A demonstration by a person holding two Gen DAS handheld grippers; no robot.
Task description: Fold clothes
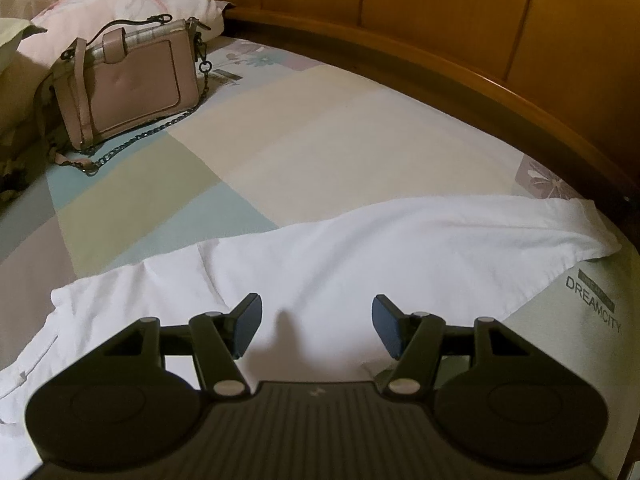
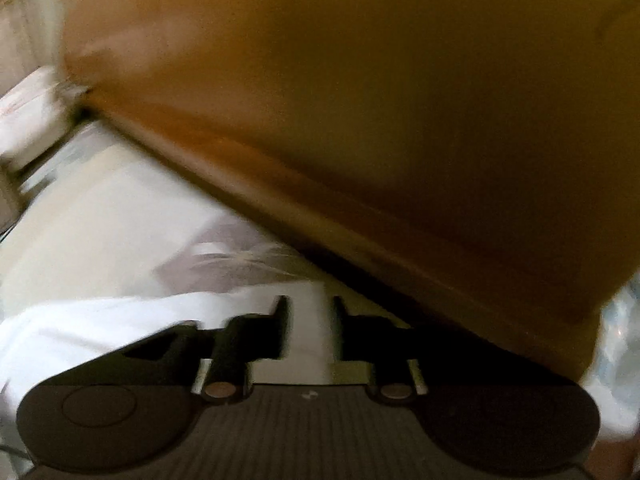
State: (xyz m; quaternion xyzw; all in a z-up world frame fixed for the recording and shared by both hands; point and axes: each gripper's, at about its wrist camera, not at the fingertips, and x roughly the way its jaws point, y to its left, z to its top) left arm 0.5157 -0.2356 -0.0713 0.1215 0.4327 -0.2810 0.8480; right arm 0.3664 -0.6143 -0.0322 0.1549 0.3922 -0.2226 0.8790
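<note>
The white garment [image 1: 320, 252] lies spread on the patchwork bedsheet [image 1: 280, 136], its long axis running left to right beside the wooden bed frame [image 1: 480, 68]. The left gripper [image 1: 317, 328] hovers over its middle, jaws apart and empty. The right gripper [image 2: 310, 328], blurred, is over the garment's frame-side end, jaws narrowly apart, nothing visibly pinched.

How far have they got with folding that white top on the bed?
Barely started, it seems. The white garment lies in a long rumpled band across the patchwork sheet, with no neat fold visible. Nothing is in hand: the left gripper hovers open over the cloth, and the right gripper, in a blurred view near the wooden headboard, shows a clear gap with nothing pinched. All folding remains.
</note>
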